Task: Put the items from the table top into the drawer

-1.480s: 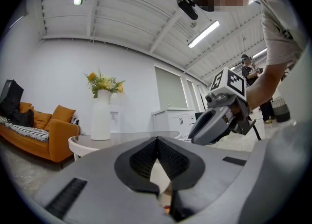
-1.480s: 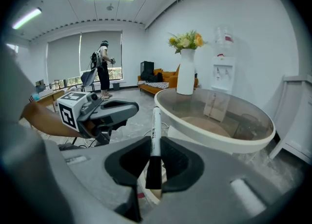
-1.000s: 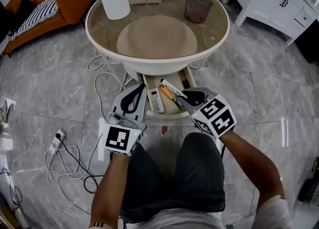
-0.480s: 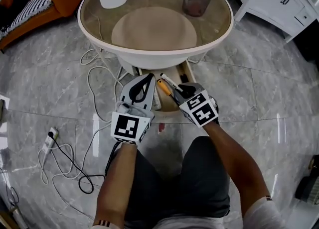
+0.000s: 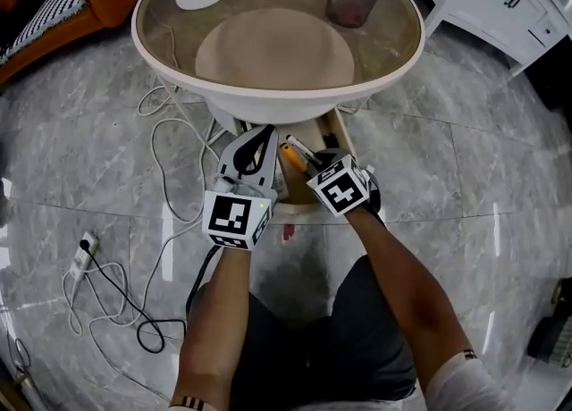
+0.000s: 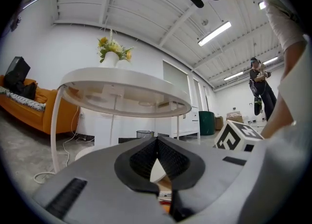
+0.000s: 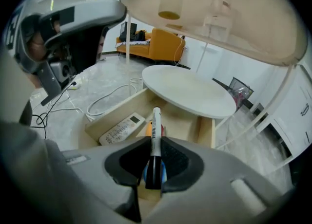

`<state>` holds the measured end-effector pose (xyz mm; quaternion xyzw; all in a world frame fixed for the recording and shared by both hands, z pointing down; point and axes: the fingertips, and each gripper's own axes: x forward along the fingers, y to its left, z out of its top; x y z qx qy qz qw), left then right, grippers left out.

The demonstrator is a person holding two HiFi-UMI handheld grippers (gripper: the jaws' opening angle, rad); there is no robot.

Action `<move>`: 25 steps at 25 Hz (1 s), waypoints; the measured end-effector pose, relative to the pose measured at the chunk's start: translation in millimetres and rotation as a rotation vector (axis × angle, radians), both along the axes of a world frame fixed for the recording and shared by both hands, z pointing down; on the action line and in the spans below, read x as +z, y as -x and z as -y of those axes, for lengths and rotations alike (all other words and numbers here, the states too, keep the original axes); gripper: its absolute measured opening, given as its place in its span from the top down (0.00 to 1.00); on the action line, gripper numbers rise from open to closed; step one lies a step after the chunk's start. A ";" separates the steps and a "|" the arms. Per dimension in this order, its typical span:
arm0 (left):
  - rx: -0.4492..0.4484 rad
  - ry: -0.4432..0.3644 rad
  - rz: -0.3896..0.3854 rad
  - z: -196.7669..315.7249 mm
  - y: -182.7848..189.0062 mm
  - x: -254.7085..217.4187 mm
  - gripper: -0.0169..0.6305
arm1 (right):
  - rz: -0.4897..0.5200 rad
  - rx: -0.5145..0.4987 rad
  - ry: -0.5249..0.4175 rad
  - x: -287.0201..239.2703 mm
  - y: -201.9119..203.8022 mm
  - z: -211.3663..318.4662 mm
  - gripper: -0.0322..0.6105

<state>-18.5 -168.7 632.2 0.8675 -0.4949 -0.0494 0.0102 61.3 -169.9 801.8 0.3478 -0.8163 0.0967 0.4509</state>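
In the right tongs (image 7: 155, 163), pinched firmly by its black cap end: a white-barrelled felt marker with black print (image 7: 155, 133), barrel poking out ahead over the open pale wooden drawer (image 7: 206, 131) beneath the round glass-topped white worktop (image 5: 277, 113); not yet laid down. In the left tongs (image 6: 157, 142): nothing, tips closed together, hanging just beside the right pair at the drawer's front.

Likely trouble from here:
- Gripped only near one end, so prone to pivoting between the pads and dropping in crooked.
- Long free barrel apt to knock the drawer's wall or the round white lower shelf (image 7: 187, 91) over the drawer's far end.
- Let go from too high, liable to bounce off the white slab-shaped remote control (image 7: 119, 129) or roll against the short orange cylindrical thing (image 7: 148, 129), both already inside.
- Two pairs of tongs crowded close, hence a chance of bumping.

Count: two tongs; one marker; one drawer, holding one remote control and one orange thing. On the worktop, one white vase of yellow flowers (image 6: 109, 58); beyond that, hard to tell through the glass.
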 end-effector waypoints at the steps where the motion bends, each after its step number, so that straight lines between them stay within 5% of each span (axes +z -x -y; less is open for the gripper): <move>1: 0.004 0.008 -0.001 -0.6 0.1 4.1 0.98 | -0.013 0.003 0.008 4.2 -1.1 2.6 0.84; 14: 0.024 0.007 -0.008 -2.8 6.1 6.2 0.97 | -0.097 0.002 0.095 42.0 -4.9 16.4 0.84; 25: 0.040 0.026 0.004 -5.6 2.5 12.3 0.98 | -0.058 0.008 0.102 38.7 -9.8 14.2 0.81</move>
